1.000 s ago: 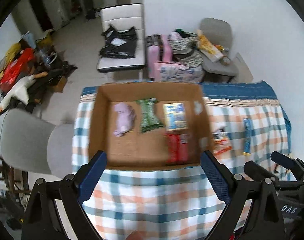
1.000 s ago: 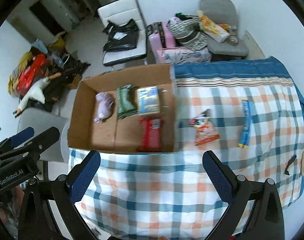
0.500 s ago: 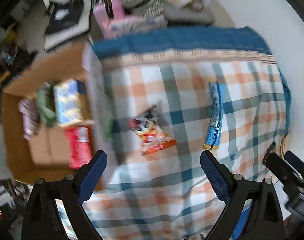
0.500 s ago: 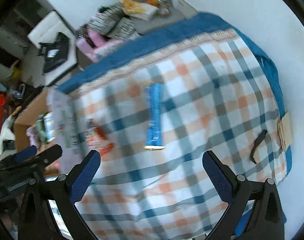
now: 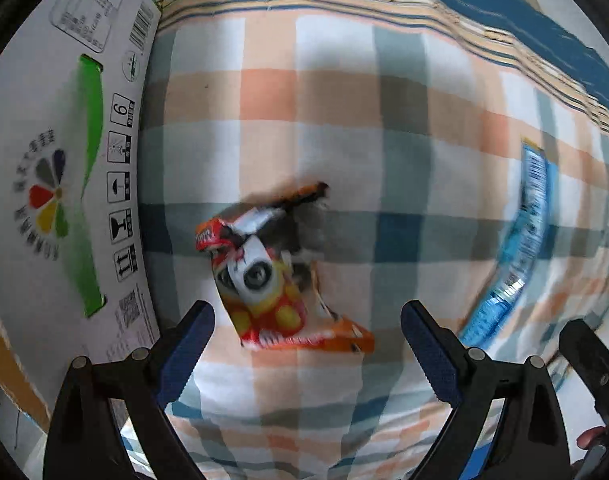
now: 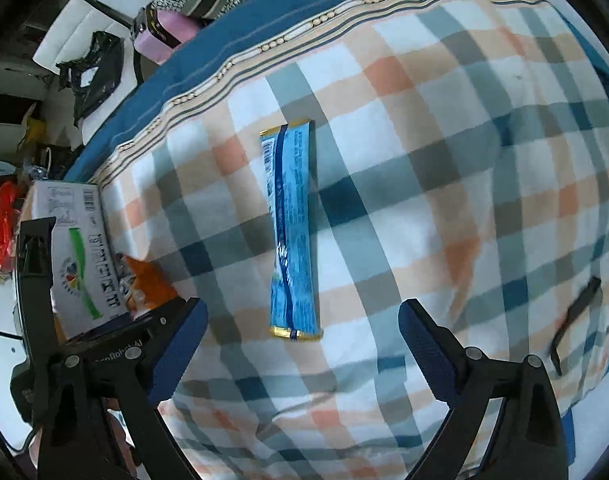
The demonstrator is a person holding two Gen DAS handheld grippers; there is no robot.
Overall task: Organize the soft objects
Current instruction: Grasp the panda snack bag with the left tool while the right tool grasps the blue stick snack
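An orange and red snack bag [image 5: 264,280] lies on the checked cloth just ahead of my left gripper [image 5: 306,336], which is open and empty right above it. A long blue packet [image 6: 292,232] lies on the cloth ahead of my right gripper [image 6: 300,336], which is open and empty. The blue packet also shows at the right of the left wrist view [image 5: 520,240], and the snack bag at the left of the right wrist view [image 6: 144,284]. The white side of the cardboard box [image 5: 60,184] stands to the left of the snack bag.
The checked cloth [image 6: 444,200] has a blue border at its far edge. A small black strip [image 6: 572,312] lies near the cloth's right edge. Beyond the table are a pink suitcase [image 6: 164,28], a white chair with black bags [image 6: 88,68] and floor clutter.
Both grippers have moved right, away from the box, and come down close to the cloth. The left is now over the snack bag, the right over the blue packet.
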